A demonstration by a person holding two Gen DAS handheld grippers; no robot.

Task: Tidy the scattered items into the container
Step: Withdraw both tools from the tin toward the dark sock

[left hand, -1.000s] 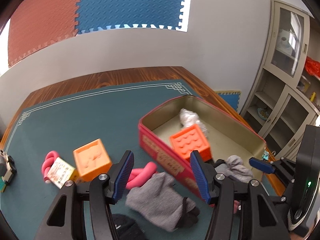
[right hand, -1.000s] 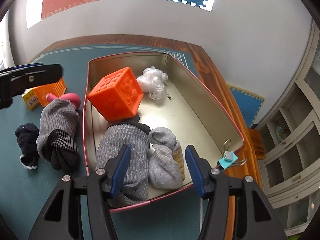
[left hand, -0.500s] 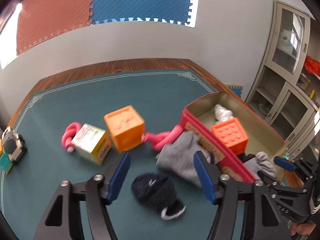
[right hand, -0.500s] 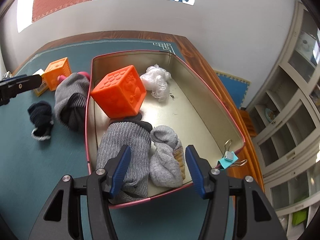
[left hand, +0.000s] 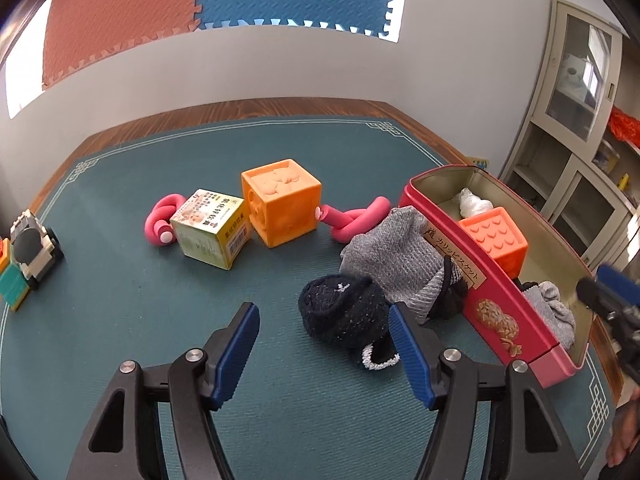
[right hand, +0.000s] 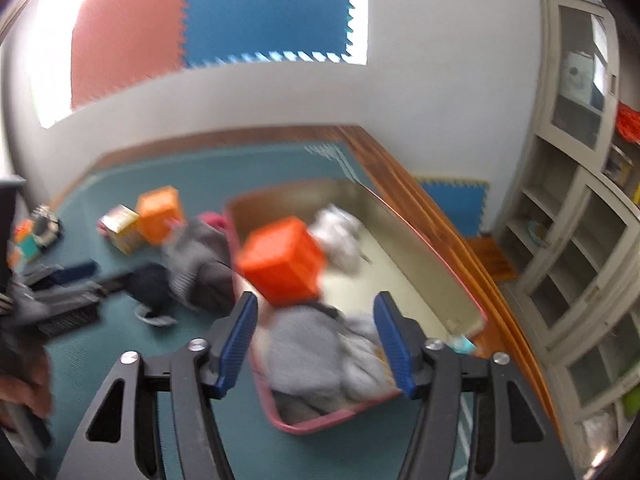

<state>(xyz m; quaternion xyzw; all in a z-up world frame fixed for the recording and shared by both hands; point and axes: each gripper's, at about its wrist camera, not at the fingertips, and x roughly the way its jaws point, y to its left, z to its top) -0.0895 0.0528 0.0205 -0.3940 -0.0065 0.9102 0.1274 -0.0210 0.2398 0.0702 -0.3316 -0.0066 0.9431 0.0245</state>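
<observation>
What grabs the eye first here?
The red tin at the right, already holding an orange block and grey socks. Left of it on the green mat lie a second orange cube, a yellow carton and a dark sock, the last just ahead of the open left tongs.

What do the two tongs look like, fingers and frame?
Both match: the left tongs and right tongs have two blue ribbed finger pads on black plastic linkage arms with triangular cut-outs, joined by silver pivot screws. No cables or markings show. In the right wrist view the picture is blurred, but the build looks identical.
</observation>
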